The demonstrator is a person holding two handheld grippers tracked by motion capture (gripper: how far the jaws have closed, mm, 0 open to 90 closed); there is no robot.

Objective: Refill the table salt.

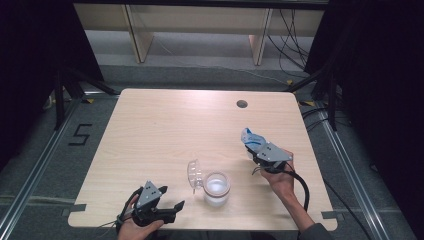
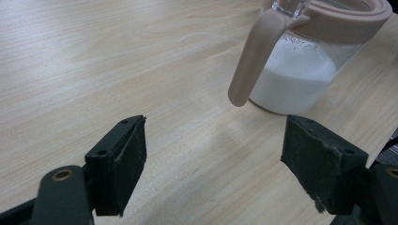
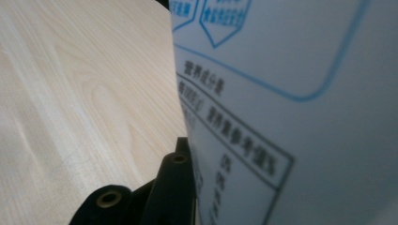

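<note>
Surface: pale wooden table (image 1: 165, 130) is standing on grey floor, dark curtains around it.
Jar: clear glass jar with pink rim (image 1: 217, 188), holding white powder, is sitting near the table's front edge, its clear lid (image 1: 193, 173) hanging open beside it.
Right gripper (image 1: 250, 143): jaws are clamping a white-and-blue printed pouch (image 1: 251, 138), raised right of the jar and apart from it.
Left gripper (image 1: 172, 207): jaws are standing wide apart, gripping nothing, just left of the jar.

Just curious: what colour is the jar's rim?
Pale pink rim on the jar, clearest in the left gripper view.
</note>
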